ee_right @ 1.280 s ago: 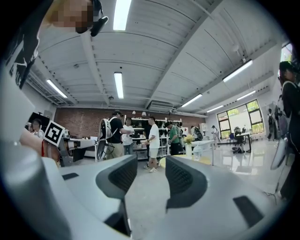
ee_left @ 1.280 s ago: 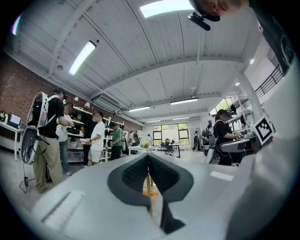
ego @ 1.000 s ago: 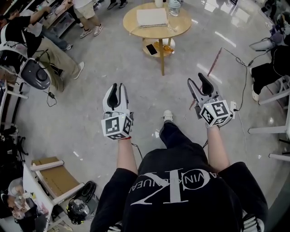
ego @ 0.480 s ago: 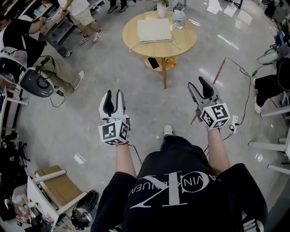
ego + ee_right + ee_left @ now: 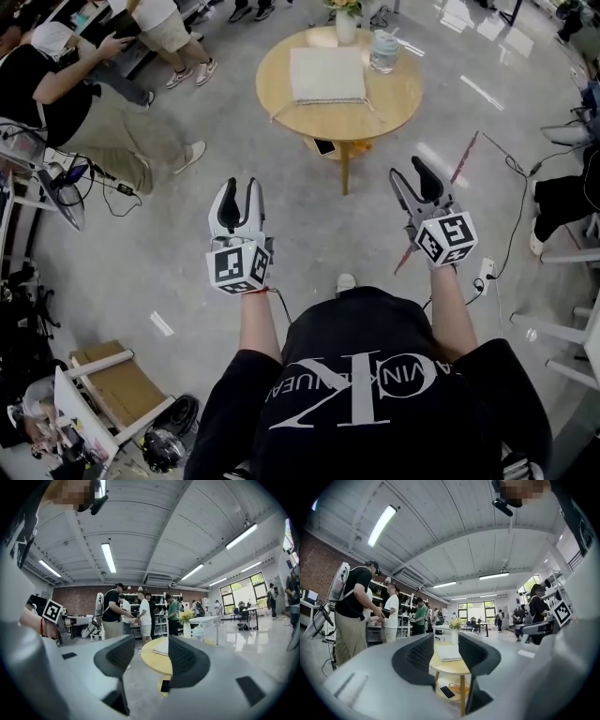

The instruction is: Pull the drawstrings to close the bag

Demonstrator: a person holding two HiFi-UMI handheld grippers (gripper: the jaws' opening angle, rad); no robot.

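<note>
Left gripper (image 5: 237, 184) jaws just opening, nothing between them, right gripper (image 5: 408, 169) jaws apart and empty, both held level over the floor (image 5: 309, 220), white bag (image 5: 326, 74) flat on the round counter (image 5: 377, 107) well ahead, vase (image 5: 346, 26) and lidded cup (image 5: 383, 52) just beyond it, phone (image 5: 324, 146) on the shelf below, only open floor between grippers and counter

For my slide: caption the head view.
Left gripper, jaws just opened, and open right gripper, both empty, face a round wooden table holding a white bag.
</note>
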